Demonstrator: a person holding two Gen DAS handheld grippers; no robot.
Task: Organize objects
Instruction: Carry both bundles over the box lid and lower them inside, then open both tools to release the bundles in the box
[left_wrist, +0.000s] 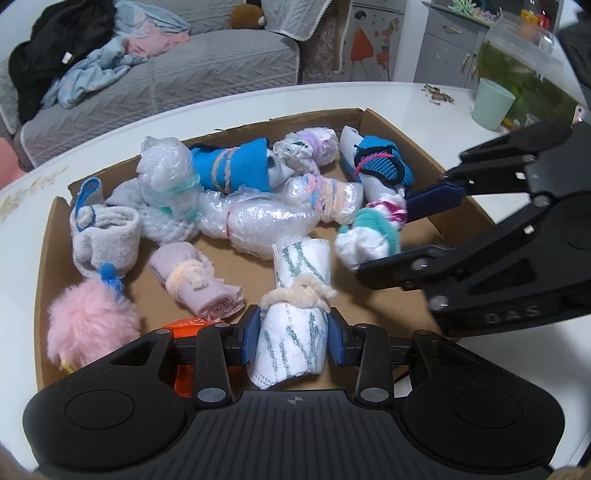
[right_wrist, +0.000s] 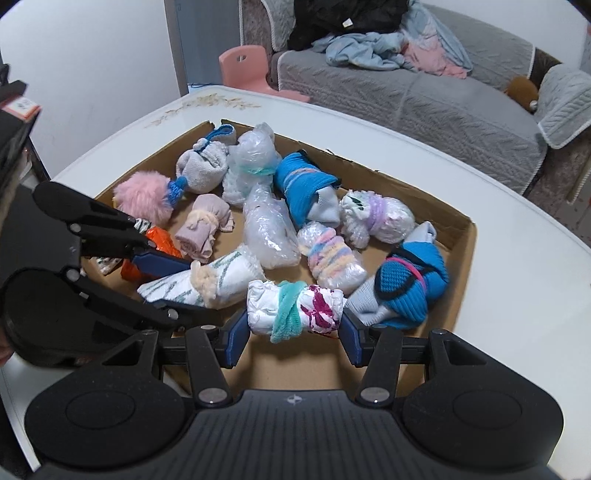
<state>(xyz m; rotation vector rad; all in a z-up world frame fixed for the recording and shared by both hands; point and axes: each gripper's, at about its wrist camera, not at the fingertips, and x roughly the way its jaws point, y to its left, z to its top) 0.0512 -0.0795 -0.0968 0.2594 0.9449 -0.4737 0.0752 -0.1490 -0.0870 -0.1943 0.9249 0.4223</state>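
Blue-padded left gripper (left_wrist: 292, 338) clamps a white woven cloth roll with grey-green zigzags (left_wrist: 291, 325), bound by fuzzy cream yarn. Right gripper (right_wrist: 295, 326) squeezes a crinkled white bundle with a teal band (right_wrist: 293, 308). Both sit low in the shallow brown cardboard tray (right_wrist: 463, 251) among bubble-wrapped rolls.

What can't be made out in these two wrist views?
- Orange packet: left wrist view, mostly behind the left gripper; right wrist view, partly behind its finger.
- Bubble-wrap bundles: contents obscured by wrap, both views.
- Cardboard tray near wall: behind gripper bodies.
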